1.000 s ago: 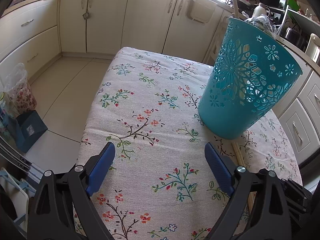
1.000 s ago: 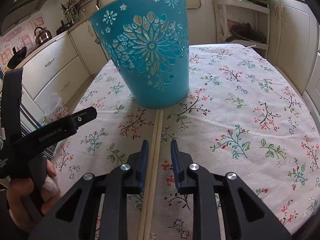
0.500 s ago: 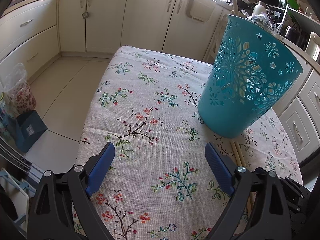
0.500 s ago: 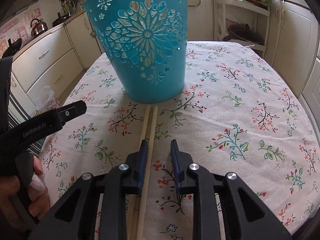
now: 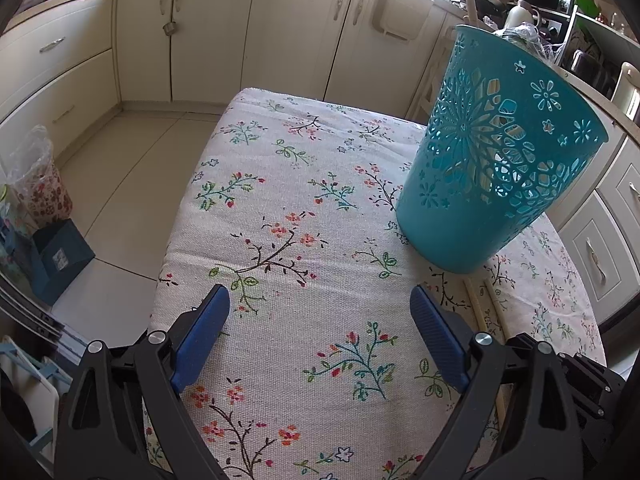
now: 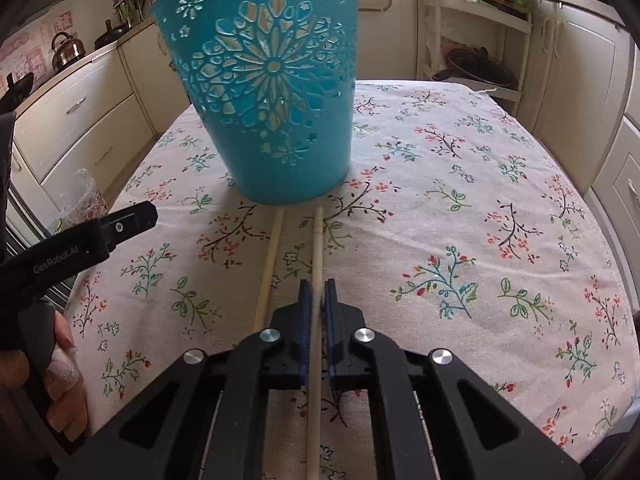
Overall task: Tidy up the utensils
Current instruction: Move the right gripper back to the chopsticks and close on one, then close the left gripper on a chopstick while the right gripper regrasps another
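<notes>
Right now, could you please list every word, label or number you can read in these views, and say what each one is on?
"GenRobot.AI": white letters on the black arm of the left tongs, seen in the right wrist view.
Pink wall tiles behind the kettle: they carry markings, too blurred to read.
Small label on the blue box on the floor: too small to read.
Nothing else legible.

The right tongs [image 6: 315, 292] have just closed their blue-padded jaws on one pale wooden chopstick [image 6: 317, 240], which runs lengthwise between them toward the teal plastic basket with cut-out flower patterns [image 6: 272, 92]. A second pale wooden chopstick [image 6: 269, 272] lies just to its left on the floral-print cloth covering the desk [image 6: 460, 208]. At the left edge, the black left tongs [image 6: 72, 248] hang over the desk's edge, gripped by a hand [image 6: 60, 380].
</notes>
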`<move>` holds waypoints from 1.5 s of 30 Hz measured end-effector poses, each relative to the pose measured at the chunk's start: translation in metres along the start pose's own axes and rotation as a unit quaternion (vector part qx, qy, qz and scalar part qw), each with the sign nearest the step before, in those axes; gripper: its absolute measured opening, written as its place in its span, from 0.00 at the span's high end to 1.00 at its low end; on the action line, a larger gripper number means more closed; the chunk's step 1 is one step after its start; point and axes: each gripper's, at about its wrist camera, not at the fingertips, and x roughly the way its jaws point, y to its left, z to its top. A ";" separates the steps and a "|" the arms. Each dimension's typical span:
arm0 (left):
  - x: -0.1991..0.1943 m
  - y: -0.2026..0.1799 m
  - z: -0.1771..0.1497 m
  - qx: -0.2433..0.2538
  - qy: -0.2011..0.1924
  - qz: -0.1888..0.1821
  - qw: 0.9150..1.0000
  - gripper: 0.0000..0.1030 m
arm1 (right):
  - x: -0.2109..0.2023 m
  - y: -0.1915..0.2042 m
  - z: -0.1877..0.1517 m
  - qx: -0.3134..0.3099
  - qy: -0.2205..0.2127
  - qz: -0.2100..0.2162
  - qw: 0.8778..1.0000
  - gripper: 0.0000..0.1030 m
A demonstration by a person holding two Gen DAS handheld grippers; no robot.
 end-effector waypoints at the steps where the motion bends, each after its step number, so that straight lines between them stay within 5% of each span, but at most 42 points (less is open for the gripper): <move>1: 0.000 0.000 0.000 0.000 0.000 0.000 1.000 0.15 | 0.000 -0.001 0.000 0.002 0.000 0.001 1.000 0.94; 9: 0.003 -0.004 -0.001 0.009 0.004 0.004 1.000 0.15 | -0.003 -0.007 0.000 0.020 0.001 -0.001 1.000 0.94; 20: 0.002 -0.080 -0.012 0.127 0.026 -0.025 0.991 0.15 | -0.011 -0.023 0.000 0.049 0.003 0.002 0.999 0.94; 30: 0.023 -0.114 -0.016 0.188 0.048 0.028 0.980 0.15 | -0.016 -0.041 -0.001 0.077 0.008 0.014 0.997 0.94; 33: 0.025 -0.118 -0.017 0.200 0.053 0.015 0.978 0.38 | -0.017 -0.041 0.000 0.079 0.004 0.018 0.997 0.94; 35: 0.024 -0.116 -0.018 0.203 0.056 -0.022 0.977 0.64 | -0.018 -0.041 0.000 0.079 0.002 0.023 0.997 0.94; 38: 0.021 -0.118 -0.021 0.240 0.057 -0.045 0.968 0.87 | -0.018 -0.038 0.001 0.073 0.001 0.035 0.997 0.91; 45: 0.012 -0.093 -0.020 0.248 0.076 -0.087 0.962 0.91 | -0.004 -0.027 0.018 0.049 0.007 0.039 0.998 0.84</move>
